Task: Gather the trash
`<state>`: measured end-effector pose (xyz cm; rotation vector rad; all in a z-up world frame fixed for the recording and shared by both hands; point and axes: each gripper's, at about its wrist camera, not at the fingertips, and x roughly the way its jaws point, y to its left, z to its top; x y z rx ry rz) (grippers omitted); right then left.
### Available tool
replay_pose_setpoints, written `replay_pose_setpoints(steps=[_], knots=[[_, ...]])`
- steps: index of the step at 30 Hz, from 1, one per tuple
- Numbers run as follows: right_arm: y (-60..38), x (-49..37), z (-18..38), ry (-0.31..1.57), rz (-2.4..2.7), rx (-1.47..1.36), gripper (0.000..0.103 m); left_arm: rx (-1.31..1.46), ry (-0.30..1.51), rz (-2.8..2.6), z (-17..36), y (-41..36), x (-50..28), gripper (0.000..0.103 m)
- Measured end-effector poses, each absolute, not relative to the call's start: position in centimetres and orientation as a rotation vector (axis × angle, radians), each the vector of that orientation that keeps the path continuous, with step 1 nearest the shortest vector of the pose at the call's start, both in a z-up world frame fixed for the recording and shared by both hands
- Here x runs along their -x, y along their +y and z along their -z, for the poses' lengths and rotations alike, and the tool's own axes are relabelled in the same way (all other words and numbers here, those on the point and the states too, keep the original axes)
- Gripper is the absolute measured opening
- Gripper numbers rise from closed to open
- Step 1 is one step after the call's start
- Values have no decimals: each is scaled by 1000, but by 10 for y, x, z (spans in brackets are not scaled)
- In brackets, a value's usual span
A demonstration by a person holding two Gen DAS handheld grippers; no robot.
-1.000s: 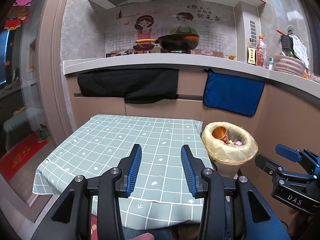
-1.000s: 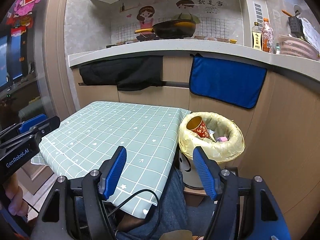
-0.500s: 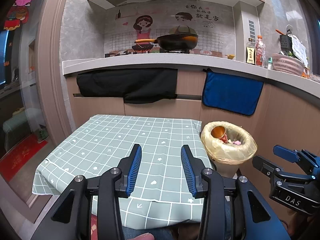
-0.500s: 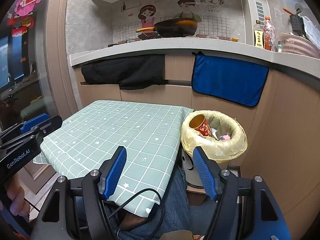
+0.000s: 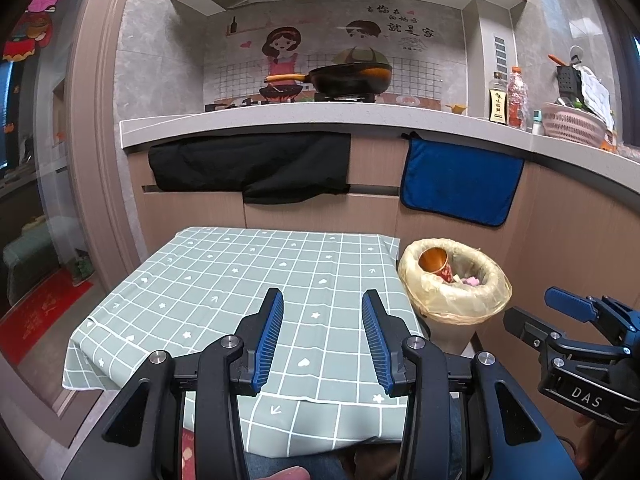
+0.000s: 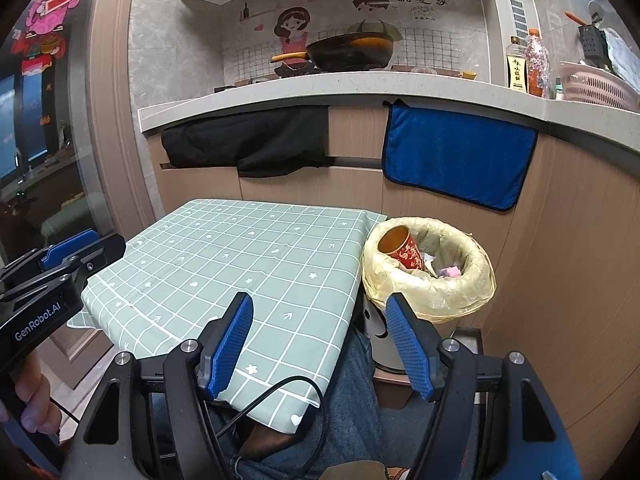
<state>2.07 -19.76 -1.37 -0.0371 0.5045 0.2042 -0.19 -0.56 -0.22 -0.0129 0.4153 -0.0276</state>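
Note:
A trash bin with a yellowish bag stands right of the table. Inside lie a red and gold paper cup and pink and white scraps. My left gripper is open and empty above the near part of the green checked tablecloth. My right gripper is open and empty, held over the table's near right corner and the bin's left side. Each gripper shows in the other's view, the right one at the right edge, the left one at the left edge.
A kitchen counter runs behind with a black pan, bottles and a pink basket. A black cloth and a blue towel hang on the cabinet fronts. A glass door is at the left.
Both views have drifted slightly; the bin and table sit a little differently in frame. Both grippers stay open and empty.

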Motion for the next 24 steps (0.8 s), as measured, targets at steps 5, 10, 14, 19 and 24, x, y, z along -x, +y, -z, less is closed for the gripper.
replay_pose_setpoints(steps=[5, 10, 14, 19, 24], knots=[[-200, -18, 12, 496, -197, 27, 67, 13, 417, 32, 3, -6, 2, 42], [-198, -17, 11, 490, -193, 38, 67, 13, 417, 37, 2, -4, 1, 42], [-200, -16, 9, 482, -190, 33, 67, 13, 417, 43, 1, -4, 2, 42], [-202, -15, 7, 471, -183, 30, 67, 16, 416, 51, 1, -2, 2, 42], [-202, -15, 7, 477, -185, 32, 67, 12, 418, 68, 1, -2, 2, 42]])
